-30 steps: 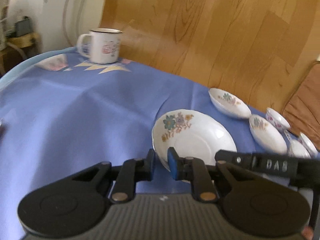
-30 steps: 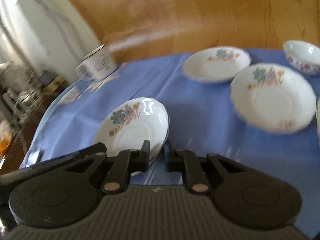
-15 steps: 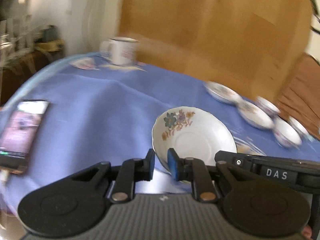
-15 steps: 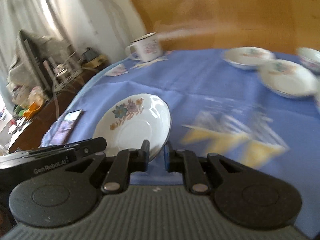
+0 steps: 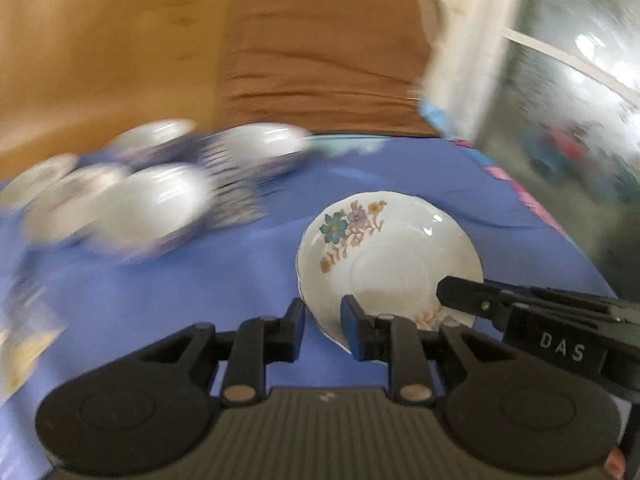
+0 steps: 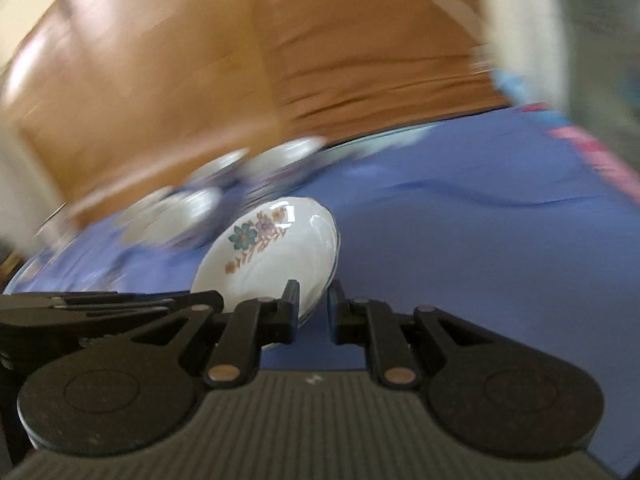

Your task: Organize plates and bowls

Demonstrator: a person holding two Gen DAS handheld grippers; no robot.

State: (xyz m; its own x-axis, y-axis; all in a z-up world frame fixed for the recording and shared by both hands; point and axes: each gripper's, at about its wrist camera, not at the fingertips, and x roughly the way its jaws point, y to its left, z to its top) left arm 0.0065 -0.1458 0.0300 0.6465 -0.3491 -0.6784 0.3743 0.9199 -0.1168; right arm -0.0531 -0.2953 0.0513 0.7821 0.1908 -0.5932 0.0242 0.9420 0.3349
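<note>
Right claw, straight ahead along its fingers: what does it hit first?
Right claw is clamped on the floral plate; past it, probably blue tablecloth, right of the blurred dishes. Depth unclear.

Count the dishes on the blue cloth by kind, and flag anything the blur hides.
floral plate, sharp, in front: 1
white dishes at the back, smeared by motion blur, plate or bowl cannot be told: at least 4
Total: at least 5; the exact count is lost in the blur.
</note>
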